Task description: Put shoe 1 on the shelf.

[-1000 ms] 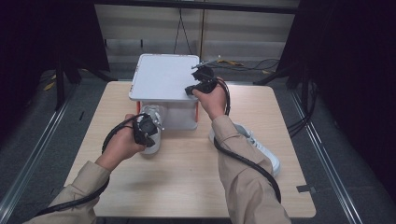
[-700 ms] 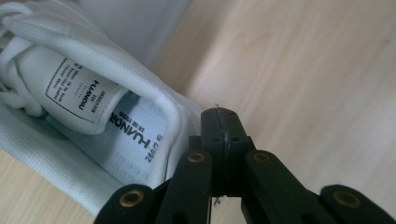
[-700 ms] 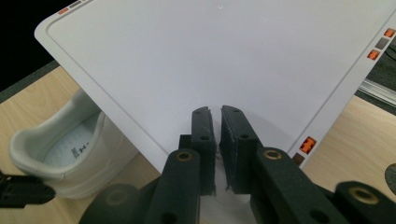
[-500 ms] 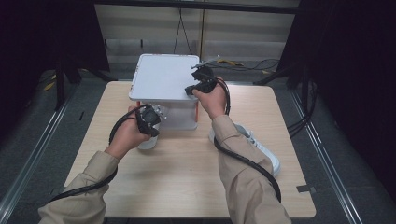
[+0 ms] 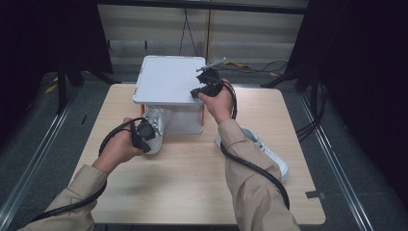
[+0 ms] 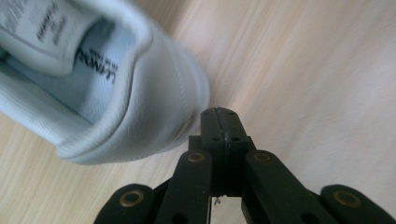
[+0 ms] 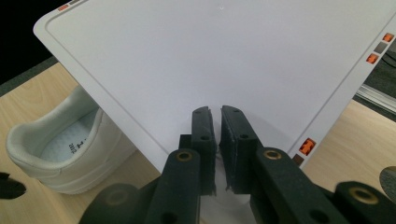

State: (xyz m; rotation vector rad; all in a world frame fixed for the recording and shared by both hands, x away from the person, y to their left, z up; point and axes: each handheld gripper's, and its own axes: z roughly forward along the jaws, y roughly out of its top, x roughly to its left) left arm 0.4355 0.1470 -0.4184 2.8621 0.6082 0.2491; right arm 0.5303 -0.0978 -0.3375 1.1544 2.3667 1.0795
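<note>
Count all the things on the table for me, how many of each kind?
Shoes: 2, one white shoe by the left gripper, another white shoe near the right forearm.
Boxes: 1, a white box with its lid under the right gripper.
Total: 3 things.

Second shoe partly hidden behind right forearm; first shoe's toe cut off.
</note>
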